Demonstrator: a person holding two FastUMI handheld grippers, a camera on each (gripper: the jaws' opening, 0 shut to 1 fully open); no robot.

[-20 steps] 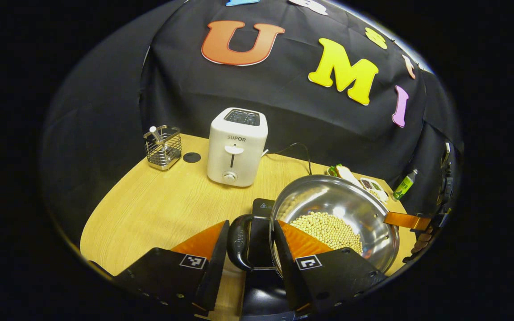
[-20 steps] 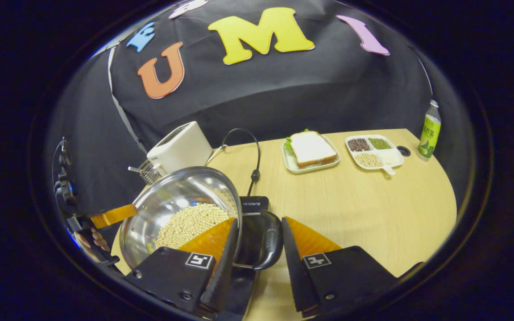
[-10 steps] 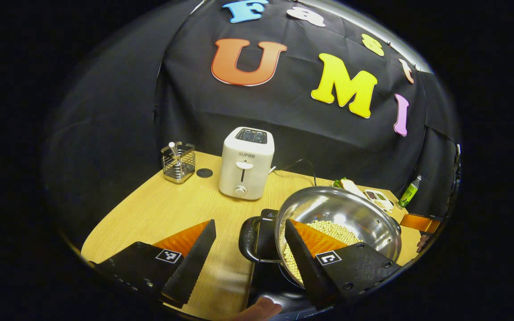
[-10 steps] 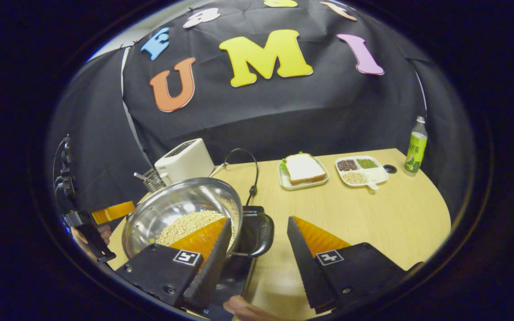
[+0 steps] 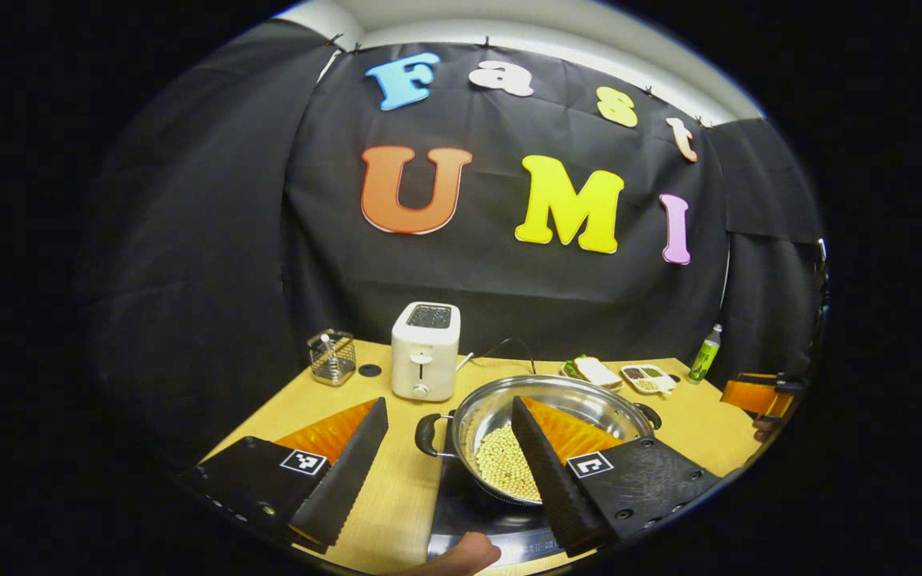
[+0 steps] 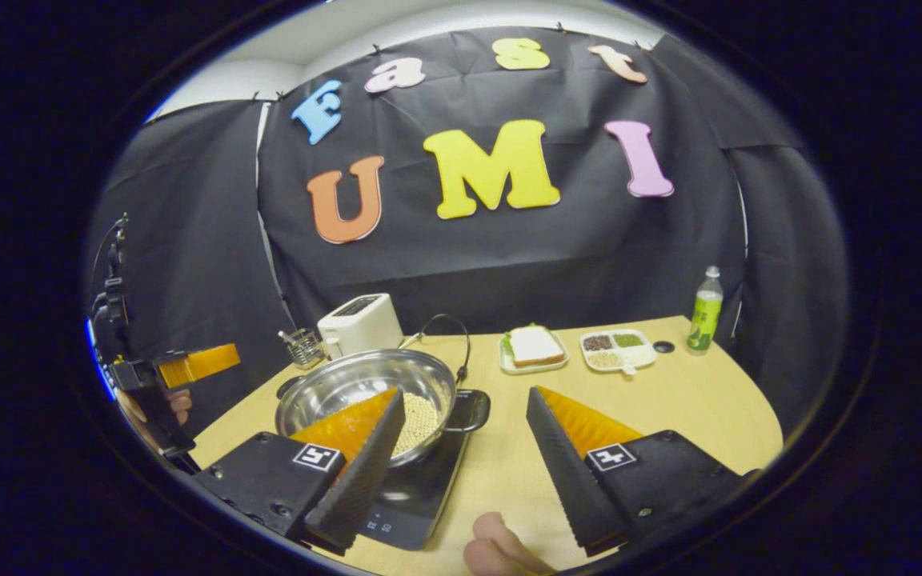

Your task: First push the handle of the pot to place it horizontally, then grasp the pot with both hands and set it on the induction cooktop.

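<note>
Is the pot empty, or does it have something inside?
Not empty. The pot holds a heap of pale round beans on its bottom, well under the rim; it sits on the induction cooktop.

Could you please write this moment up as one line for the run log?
stage: pot placed | pot: on induction cooktop, holds beans | left gripper: open, clear of handle | right gripper: open, clear of handle

Pot [image 6: 349, 384] shiny silver, black handles [image 5: 426, 433], pale cream beans [image 5: 505, 472] inside. Under pot, cooktop [image 6: 421, 496] glossy black. Table [image 6: 669, 400] light wood grain. Behind pot: toaster [image 5: 425, 350] white; wire caddy [image 5: 331, 357] silver. Right of pot: sandwich [image 6: 533, 346] white bread, green leaf; bottle [image 6: 703, 310] green.
</note>
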